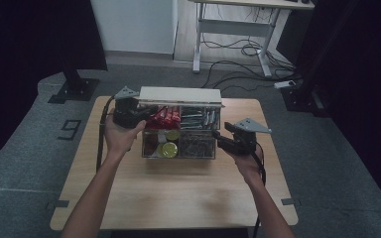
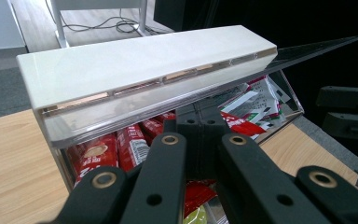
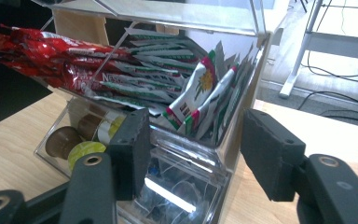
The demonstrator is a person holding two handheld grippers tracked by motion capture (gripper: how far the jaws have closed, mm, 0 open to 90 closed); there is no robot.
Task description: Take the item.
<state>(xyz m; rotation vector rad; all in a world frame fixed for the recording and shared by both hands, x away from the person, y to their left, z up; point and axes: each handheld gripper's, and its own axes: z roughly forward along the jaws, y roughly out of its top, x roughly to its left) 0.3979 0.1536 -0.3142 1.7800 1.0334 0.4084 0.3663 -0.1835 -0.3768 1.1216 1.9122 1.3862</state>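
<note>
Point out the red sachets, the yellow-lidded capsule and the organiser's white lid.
red sachets (image 3: pixel 51 56), right gripper view, on the middle of the red bundle.
yellow-lidded capsule (image 3: pixel 85 150), right gripper view, on its yellow foil top.
white lid (image 2: pixel 140 58), left gripper view, on its broad white face.

Both forearms reach forward over the table. Left gripper (image 1: pixel 140 112) held level, jaws closed together. Right gripper (image 1: pixel 217 135) held level, jaws apart.

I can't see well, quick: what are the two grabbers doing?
Left gripper: shut, nothing visibly held.
Right gripper: open, jaws either side of the clear box's corner, not pressing.
</note>
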